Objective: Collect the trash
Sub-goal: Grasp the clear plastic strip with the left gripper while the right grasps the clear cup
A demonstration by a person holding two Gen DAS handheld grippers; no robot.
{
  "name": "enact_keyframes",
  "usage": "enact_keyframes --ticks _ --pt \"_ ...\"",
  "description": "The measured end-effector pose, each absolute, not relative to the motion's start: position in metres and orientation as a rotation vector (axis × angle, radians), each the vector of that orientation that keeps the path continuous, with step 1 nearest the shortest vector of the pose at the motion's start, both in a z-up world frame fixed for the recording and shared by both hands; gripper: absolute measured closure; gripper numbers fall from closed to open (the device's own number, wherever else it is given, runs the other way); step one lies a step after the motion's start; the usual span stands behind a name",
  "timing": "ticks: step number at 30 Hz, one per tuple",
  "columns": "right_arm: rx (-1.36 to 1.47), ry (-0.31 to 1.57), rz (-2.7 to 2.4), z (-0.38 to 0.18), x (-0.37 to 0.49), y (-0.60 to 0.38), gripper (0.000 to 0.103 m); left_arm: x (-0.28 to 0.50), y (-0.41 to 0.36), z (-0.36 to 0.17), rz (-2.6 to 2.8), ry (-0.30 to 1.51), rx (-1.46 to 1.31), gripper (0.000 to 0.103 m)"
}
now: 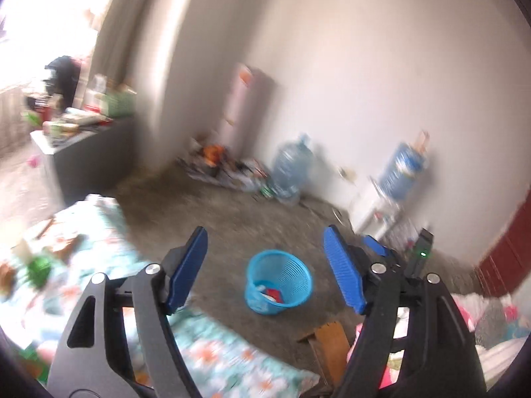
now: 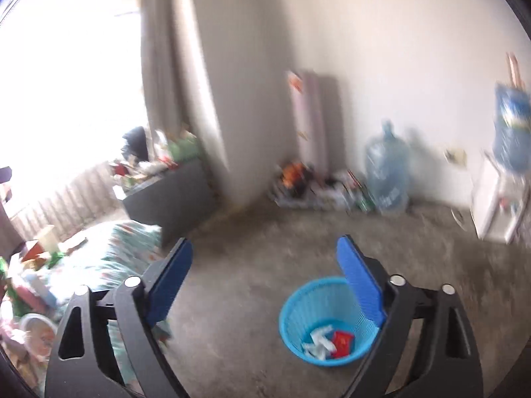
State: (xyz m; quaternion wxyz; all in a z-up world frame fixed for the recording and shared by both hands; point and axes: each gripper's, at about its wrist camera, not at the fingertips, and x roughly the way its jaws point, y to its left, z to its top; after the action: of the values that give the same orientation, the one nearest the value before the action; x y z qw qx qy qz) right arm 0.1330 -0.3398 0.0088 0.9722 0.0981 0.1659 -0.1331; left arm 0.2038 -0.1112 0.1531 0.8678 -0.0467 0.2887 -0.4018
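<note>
Standing wide apart, the jaws of the left gripper (image 1: 265, 255) are gripping nothing; bare floor and the basket show between its blue pads. The right gripper (image 2: 265, 282) is likewise released, jaws spread, nothing between them.

Sitting upright on the grey concrete floor (image 2: 249, 232), the blue mesh wastebasket (image 2: 327, 321) is showing between and below the fingers in both wrist views (image 1: 278, 282). Lying in its bottom: crumpled white paper (image 2: 318, 341) touching a red wrapper (image 2: 343, 343).

Spreading along the left edge, a floral bedsheet (image 1: 99, 232) is carrying loose clutter, too blurred to name. A wooden piece (image 1: 332, 341) is lying on the floor near the basket.

Standing by the far wall: a large water jug (image 2: 386, 172), a litter pile (image 2: 308, 182) just beside it, and a white water dispenser (image 1: 378, 212) well to the right. Both views are smearing with motion blur.
</note>
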Motion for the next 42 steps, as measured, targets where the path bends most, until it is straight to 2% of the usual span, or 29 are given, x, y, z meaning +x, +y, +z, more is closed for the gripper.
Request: enact_keyframes --ticks 3,7,14,18,20,25,31,34,40,42 --pt "0.138 0.277 -0.124 0.039 0.122 -0.285 0.007 0.155 -0.023 0.169 -0.696 0.513 -0.154 0.027" --pt "0.113 0.292 0.051 0.056 0.112 -0.224 0.007 0.094 0.062 0.157 -0.538 0.473 -0.256 0.026" --pt "0.165 0.502 0.233 0.025 0.118 -0.139 0.007 0.029 0.132 0.097 -0.401 0.501 -0.363 0.026" --pt "0.24 0.631 0.278 -0.001 0.124 -0.107 0.007 0.025 0.131 0.059 -0.43 0.557 -0.419 0.026" --pt "0.27 0.681 0.29 -0.008 0.129 -0.098 0.01 0.032 0.126 0.046 -0.468 0.595 -0.456 0.027" --pt "0.285 0.772 0.265 -0.019 0.145 -0.085 0.018 0.049 0.11 0.017 -0.564 0.663 -0.516 0.044" --pt "0.29 0.826 0.248 -0.027 0.157 -0.079 0.024 0.076 0.086 -0.006 -0.578 0.765 -0.523 0.058" --pt "0.279 0.839 0.245 -0.029 0.161 -0.076 0.024 0.085 0.084 -0.012 -0.539 0.795 -0.528 0.061" --pt "0.272 0.852 0.238 -0.033 0.166 -0.077 0.025 0.086 0.082 -0.013 -0.446 0.826 -0.496 0.061" --pt "0.275 0.86 0.239 -0.036 0.168 -0.078 0.029 0.09 0.08 -0.017 -0.439 0.851 -0.501 0.061"
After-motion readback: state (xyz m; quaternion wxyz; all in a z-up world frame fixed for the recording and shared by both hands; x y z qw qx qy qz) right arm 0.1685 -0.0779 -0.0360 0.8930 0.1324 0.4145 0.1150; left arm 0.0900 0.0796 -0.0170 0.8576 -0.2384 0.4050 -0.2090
